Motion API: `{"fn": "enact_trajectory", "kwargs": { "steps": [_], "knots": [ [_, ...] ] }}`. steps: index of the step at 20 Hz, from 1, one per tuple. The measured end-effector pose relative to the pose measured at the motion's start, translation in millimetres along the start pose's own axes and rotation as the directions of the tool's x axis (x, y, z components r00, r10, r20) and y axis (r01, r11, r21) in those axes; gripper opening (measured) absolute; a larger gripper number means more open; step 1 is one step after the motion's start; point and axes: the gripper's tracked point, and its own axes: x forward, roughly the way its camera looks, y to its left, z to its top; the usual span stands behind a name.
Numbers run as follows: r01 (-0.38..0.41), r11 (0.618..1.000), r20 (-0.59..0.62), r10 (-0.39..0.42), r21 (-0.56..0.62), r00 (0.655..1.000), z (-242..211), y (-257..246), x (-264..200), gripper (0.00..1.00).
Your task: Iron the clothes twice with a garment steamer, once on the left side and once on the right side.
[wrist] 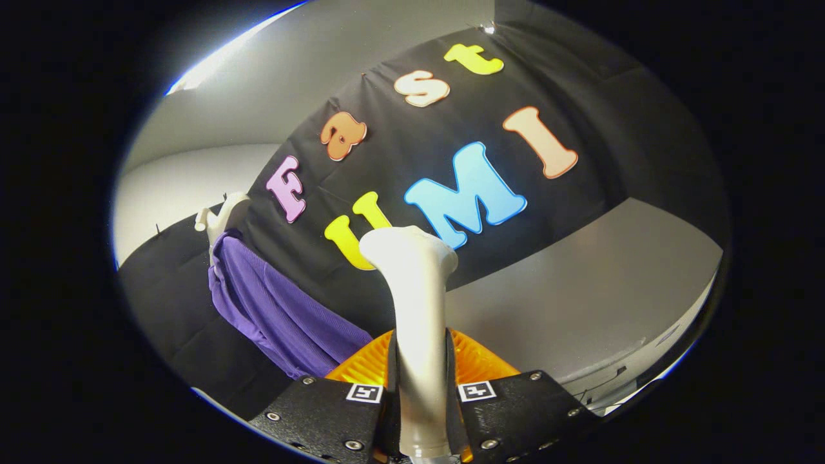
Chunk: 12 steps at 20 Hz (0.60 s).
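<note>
Purple garment (pixel 277 309) hangs on a pale hanger (pixel 222 219) against the black cloth wall (pixel 399 161), off to the left of the fingers. Between them stands the white garment steamer (pixel 416 303), its handle clamped by the gripper (pixel 420 386), head rising beyond the fingertips. To the right lies a grey table (pixel 580 303).

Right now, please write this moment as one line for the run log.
hand-held gripper: shut on garment steamer | purple garment: hanging, left of steamer, apart | steamer head: not on the cloth
</note>
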Motion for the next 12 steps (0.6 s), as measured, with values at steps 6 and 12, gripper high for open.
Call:
{"fn": "enact_trajectory", "kwargs": {
  "steps": [6, 12],
  "knots": [
    [0.029, 0.981, 0.152, 0.000, -0.190, 0.988, -28, 69, -55, 0.28],
    [0.051, 0.938, 0.295, 0.056, -0.342, 0.954, -71, 145, -93, 0.28]
  ]
}}
